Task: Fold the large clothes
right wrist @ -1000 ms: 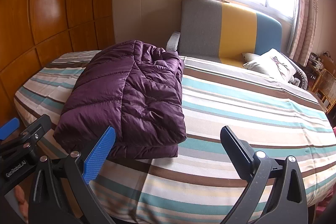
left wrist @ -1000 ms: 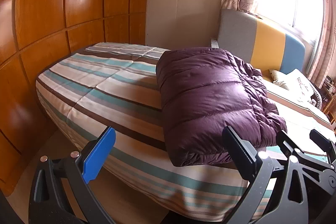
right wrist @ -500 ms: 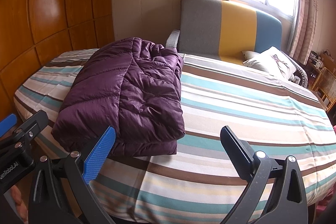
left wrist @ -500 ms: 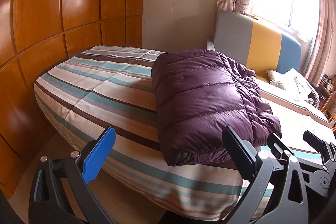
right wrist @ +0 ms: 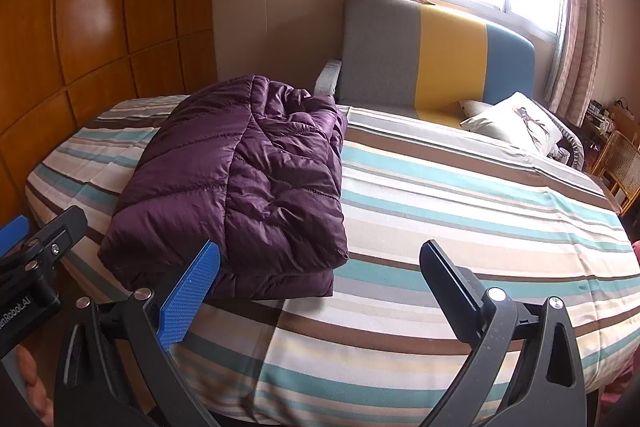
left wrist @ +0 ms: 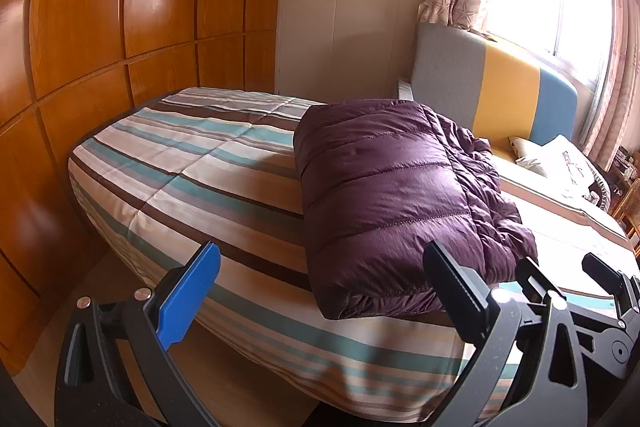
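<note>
A purple quilted down jacket [left wrist: 392,195] lies folded into a thick rectangle on the striped bed [left wrist: 208,163], near its front edge. It also shows in the right wrist view [right wrist: 240,179]. My left gripper [left wrist: 320,291] is open and empty, held off the bed's front edge, left of the jacket. My right gripper [right wrist: 320,287] is open and empty, in front of the bed and right of the jacket. The right gripper shows at the lower right of the left wrist view [left wrist: 568,275]. The left gripper shows at the left edge of the right wrist view [right wrist: 36,231].
Wooden wardrobe panels [left wrist: 100,27] stand close on the left. A grey, yellow and blue headboard [right wrist: 432,67] and a white pillow [right wrist: 516,123] are at the far side under a bright window. A wicker chair [right wrist: 620,163] stands at the right.
Both grippers have drawn back slightly from the bed, staying open and empty. The jacket has not moved.
</note>
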Available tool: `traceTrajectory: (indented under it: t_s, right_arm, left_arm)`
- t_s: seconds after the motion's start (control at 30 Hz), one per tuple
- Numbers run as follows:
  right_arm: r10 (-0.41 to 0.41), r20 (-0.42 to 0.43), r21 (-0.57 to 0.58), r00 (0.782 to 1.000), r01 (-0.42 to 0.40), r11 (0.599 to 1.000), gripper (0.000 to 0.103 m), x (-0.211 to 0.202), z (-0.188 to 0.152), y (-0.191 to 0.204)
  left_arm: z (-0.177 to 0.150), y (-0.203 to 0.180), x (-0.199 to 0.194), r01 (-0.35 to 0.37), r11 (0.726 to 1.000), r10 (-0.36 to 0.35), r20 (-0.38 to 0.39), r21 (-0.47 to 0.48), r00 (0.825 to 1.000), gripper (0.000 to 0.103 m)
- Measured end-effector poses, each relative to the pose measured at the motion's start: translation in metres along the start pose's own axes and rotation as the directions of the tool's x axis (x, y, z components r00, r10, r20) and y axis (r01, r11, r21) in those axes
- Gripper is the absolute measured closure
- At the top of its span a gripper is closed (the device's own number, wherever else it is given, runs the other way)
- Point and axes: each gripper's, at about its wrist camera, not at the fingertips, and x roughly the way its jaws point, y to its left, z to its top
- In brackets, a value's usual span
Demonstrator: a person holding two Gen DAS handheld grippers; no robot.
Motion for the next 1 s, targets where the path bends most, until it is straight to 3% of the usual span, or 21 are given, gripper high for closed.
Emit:
traceTrajectory:
  t_s: [0.67, 1.0]
  right_arm:
    - [0.002, 0.000, -0.006, 1.000, -0.002, 1.000, 0.003, 0.0008, 0.0004, 0.0037]
    - [0.005, 0.000, 0.000, 1.000, -0.005, 1.000, 0.003, 0.0023, 0.0006, 0.0020]
  left_arm:
    - [0.0001, 0.0003, -0.0001, -0.012, 1.000, 0.012, 0.008, 0.015, 1.000, 0.002]
    - [-0.0020, 0.0024, 0.0079, -0.011, 1.000, 0.011, -0.027, -0.004, 1.000, 0.002]
